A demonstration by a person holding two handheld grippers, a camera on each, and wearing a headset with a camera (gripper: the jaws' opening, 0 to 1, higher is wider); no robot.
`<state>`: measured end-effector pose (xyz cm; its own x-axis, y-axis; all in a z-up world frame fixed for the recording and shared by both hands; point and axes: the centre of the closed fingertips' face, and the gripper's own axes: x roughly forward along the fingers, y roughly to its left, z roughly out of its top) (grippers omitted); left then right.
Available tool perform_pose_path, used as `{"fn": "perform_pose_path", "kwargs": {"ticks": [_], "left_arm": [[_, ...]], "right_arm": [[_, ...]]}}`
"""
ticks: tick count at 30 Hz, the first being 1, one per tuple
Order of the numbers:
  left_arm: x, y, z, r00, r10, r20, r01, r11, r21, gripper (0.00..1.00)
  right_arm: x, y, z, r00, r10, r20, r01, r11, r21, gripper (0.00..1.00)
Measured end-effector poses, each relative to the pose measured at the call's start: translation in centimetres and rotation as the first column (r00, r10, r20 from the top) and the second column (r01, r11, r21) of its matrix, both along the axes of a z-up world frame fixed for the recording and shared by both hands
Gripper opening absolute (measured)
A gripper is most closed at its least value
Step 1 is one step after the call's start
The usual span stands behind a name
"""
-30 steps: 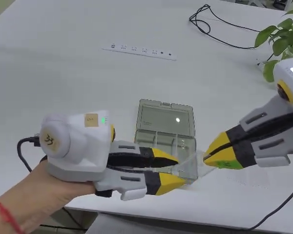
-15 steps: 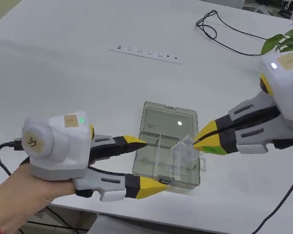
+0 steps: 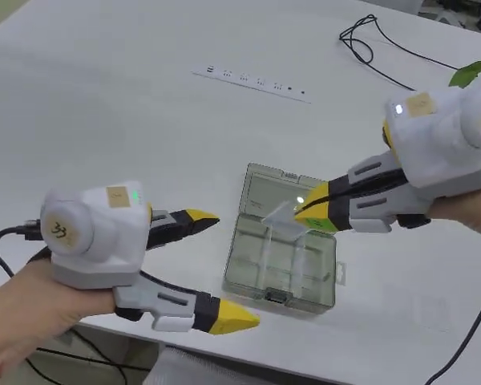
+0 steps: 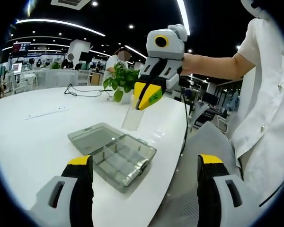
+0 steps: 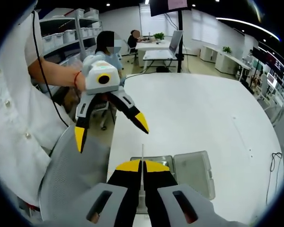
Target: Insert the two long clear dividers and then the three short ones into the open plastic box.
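Right gripper (image 3: pixel 303 215) reached in level from the right, jaws pinched shut on a clear divider (image 3: pixel 282 220) that hung over the open plastic box (image 3: pixel 313 298), left gripper (image 3: pixel 232 269) hovered beside the box's left edge, jaws spread wide, empty, box sat on the white table (image 3: pixel 104 120).

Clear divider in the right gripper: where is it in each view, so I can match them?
Head view: centre-right, the divider pinched by the right gripper over the open box.
Left gripper view: upper centre, divider hanging below that gripper's yellow tips.
Right gripper view: bottom centre, divider edge-on, a thin line between the shut jaws.
Shared landmark: the open box.
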<state>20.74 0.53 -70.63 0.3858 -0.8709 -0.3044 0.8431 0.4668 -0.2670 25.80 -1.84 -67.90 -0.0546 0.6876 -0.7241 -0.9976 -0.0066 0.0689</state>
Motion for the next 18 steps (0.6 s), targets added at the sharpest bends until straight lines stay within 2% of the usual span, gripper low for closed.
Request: {"fn": "perform_pose_path", "kwargs": {"ticks": [2,3,6,7,15,18], "left_arm": [[0.1,0.1,-0.2,1.000,0.002,-0.005,-0.002,1.000,-0.004,0.96],[0.1,0.2,-0.2,1.000,0.004,-0.012,-0.004,1.000,-0.009,0.96],[0.3,0.4,-0.4,1.000,0.011,-0.010,-0.011,1.000,-0.007,0.99],[0.4,0.4,-0.5,1.000,0.013,-0.012,-0.013,1.000,-0.006,1.00],[0.5,0.7,-1.1,0.999,0.025,-0.035,-0.026,1.000,-0.013,1.00],[0.5,0.7,-1.1,0.999,0.032,-0.039,-0.033,0.999,-0.022,1.00]], "right_arm": [[0.1,0.4,-0.9,1.000,0.000,0.000,0.000,1.000,-0.004,0.02],[0.4,0.5,-1.9,1.000,-0.005,-0.006,0.005,1.000,-0.006,0.02],[0.6,0.8,-3.1,1.000,-0.013,-0.009,0.013,1.000,-0.015,0.02],[1.0,0.8,-4.0,1.000,-0.018,-0.005,0.018,1.000,-0.019,0.02],[1.1,1.4,-5.7,1.000,-0.027,0.001,0.027,0.999,-0.024,0.02],[1.3,1.5,-6.8,1.000,-0.026,-0.001,0.026,0.999,-0.027,0.02]]}}
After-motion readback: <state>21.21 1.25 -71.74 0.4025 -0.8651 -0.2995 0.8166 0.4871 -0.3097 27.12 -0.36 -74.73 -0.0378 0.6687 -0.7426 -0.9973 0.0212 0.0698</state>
